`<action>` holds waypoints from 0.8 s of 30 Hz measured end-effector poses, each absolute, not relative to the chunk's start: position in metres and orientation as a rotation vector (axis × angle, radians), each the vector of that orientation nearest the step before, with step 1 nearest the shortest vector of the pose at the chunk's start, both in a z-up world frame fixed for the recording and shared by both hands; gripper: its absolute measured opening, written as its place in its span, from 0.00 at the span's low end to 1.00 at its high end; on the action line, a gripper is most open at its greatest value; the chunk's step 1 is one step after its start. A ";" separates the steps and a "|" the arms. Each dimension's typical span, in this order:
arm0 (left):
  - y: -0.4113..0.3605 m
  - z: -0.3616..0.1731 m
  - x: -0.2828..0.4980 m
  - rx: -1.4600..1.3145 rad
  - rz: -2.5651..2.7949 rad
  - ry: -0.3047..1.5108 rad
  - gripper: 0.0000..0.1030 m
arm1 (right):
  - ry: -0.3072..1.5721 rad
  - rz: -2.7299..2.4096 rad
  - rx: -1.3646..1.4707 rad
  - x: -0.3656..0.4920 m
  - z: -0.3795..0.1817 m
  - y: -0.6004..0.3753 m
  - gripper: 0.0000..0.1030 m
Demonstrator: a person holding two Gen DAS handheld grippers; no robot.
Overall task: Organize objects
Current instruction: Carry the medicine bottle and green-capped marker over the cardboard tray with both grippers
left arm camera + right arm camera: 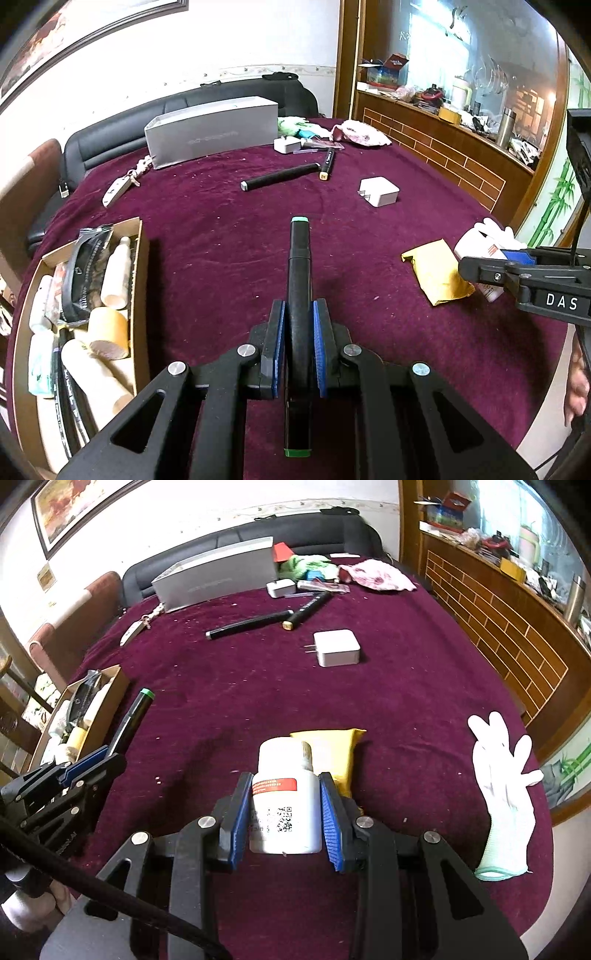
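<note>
From nine o'clock, the open brown cardboard box (138,258) already crammed with sorted bits sits ready for more, the left gripper (298,332) clenches a black green-capped marker pen (300,258) at centre, and at three o'clock the right gripper (284,812) grasps a white plastic bottle (284,775), both seemingly box-bound.

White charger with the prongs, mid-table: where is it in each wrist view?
Left wrist: white charger right of centre, upper half, prongs toward picture left.
Right wrist: white charger just right of centre, upper half, prongs toward picture left.
Shared landmark: long black tube lying left of it.
</note>
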State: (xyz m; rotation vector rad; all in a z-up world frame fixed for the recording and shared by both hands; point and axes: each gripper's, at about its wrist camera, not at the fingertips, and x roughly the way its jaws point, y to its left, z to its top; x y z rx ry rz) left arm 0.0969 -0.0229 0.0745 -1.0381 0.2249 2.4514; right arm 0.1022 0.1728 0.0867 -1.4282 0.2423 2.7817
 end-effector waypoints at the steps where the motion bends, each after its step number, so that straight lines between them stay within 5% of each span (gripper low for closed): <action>1: -0.025 0.075 0.098 -1.035 2.455 0.221 0.11 | 0.236 2.787 -1.429 0.103 0.088 0.169 0.31; 24: -0.160 0.100 0.126 -0.998 2.648 0.014 0.11 | 0.104 2.995 -1.499 0.092 0.116 0.054 0.31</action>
